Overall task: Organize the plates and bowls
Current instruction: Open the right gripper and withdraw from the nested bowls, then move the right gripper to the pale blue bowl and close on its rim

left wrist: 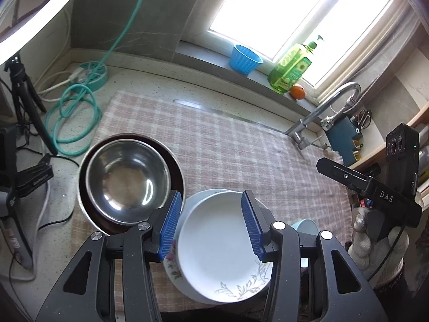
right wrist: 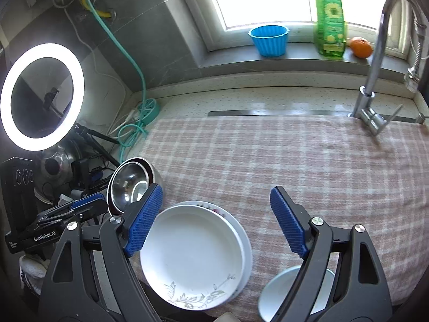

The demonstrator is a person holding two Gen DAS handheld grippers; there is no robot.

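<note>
Hiding under the white plate [right wrist: 193, 252], a floral plate [right wrist: 211, 207] shows only its rim

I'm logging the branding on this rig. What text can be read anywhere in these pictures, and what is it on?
"DAS": on the black right gripper body, left wrist view.
"GenRobot.AI": on the black left gripper body, right wrist view.
Green soap bottle label: too blurred to read.
Black clip lettering: too small.

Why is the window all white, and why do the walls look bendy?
Left wrist view: the window is blown out by daylight, and the fisheye lens bends the windowsill. Right wrist view: the ring light glows pure white, the green soap bottle looks smeared, and the tap curves.
</note>
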